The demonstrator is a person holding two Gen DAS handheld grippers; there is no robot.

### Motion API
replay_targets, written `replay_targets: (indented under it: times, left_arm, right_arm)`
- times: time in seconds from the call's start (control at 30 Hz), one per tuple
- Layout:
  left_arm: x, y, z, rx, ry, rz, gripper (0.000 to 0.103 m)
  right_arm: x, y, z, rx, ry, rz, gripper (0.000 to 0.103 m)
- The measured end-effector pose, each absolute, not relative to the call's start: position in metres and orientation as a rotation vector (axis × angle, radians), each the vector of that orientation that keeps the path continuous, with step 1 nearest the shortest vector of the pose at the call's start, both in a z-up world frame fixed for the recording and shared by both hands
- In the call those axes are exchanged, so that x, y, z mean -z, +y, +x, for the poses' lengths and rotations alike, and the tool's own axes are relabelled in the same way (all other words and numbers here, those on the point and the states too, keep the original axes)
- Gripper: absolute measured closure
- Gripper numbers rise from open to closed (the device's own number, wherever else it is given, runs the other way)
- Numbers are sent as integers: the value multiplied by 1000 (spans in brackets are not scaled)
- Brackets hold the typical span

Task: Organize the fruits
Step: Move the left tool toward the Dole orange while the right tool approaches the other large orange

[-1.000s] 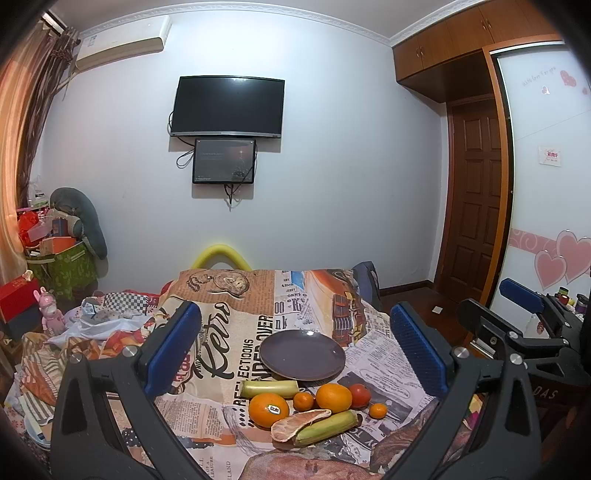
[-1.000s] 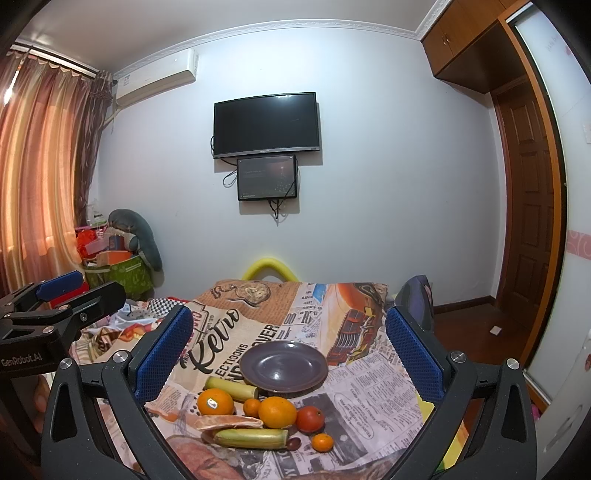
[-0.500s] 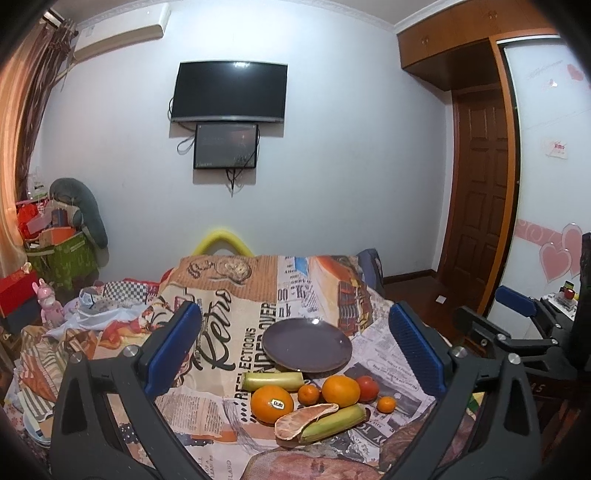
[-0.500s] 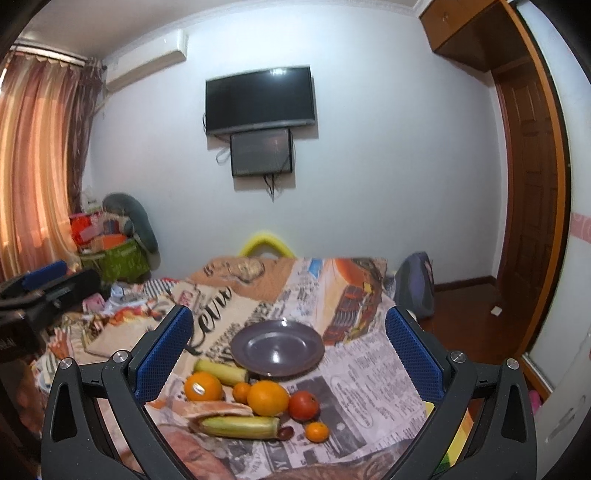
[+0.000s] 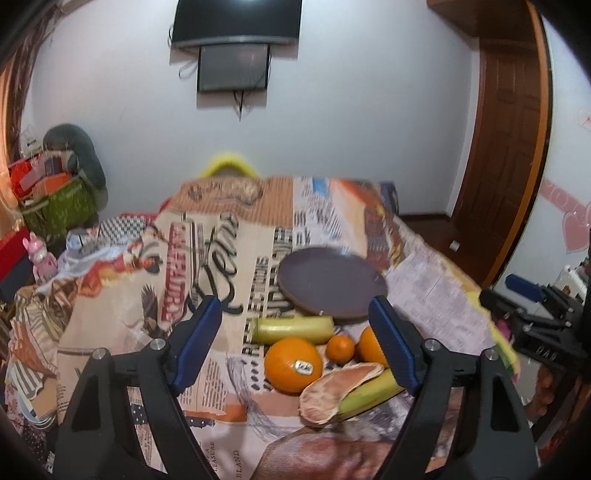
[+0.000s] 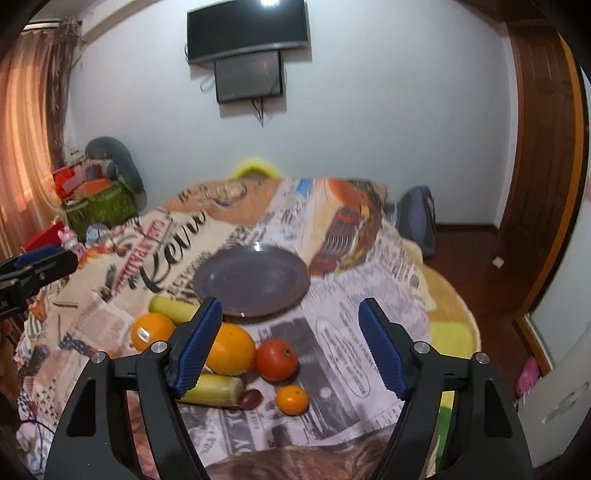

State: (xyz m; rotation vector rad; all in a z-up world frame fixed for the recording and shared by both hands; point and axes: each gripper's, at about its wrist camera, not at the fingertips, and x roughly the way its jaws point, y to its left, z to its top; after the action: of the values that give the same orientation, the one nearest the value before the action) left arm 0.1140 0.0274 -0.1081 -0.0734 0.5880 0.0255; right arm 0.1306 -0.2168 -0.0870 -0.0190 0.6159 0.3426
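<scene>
So far nothing is sorted: the round dark purple plate sits bare on the newspaper-print tablecloth, while the oranges, red tomato and other fruits cluster just beside it. Left gripper and right gripper hover wide open, holding nothing.

Bedroom interior, white walls, wood trim.
Ahead of and above the jaws: wall-mounted television with smaller monitor below. Right of the jaws: brown door. Left: orange curtain, green storage box.
</scene>
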Motion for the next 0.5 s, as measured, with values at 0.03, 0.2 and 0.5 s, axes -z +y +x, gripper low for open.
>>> replay_targets:
  times: [0.03,0.2,0.5]
  left_arm:
    - [115,31,119,-27,610,-76,21]
    - [150,40,143,-23,723,-101,21]
    - [194,41,172,15,853,-136,21]
  right_arm:
    - [90,-218,135,-341,630,-23,29]
    - [116,-218,152,-347,718,-53,29]
    - [137,-200,169,-450,794,-42,29]
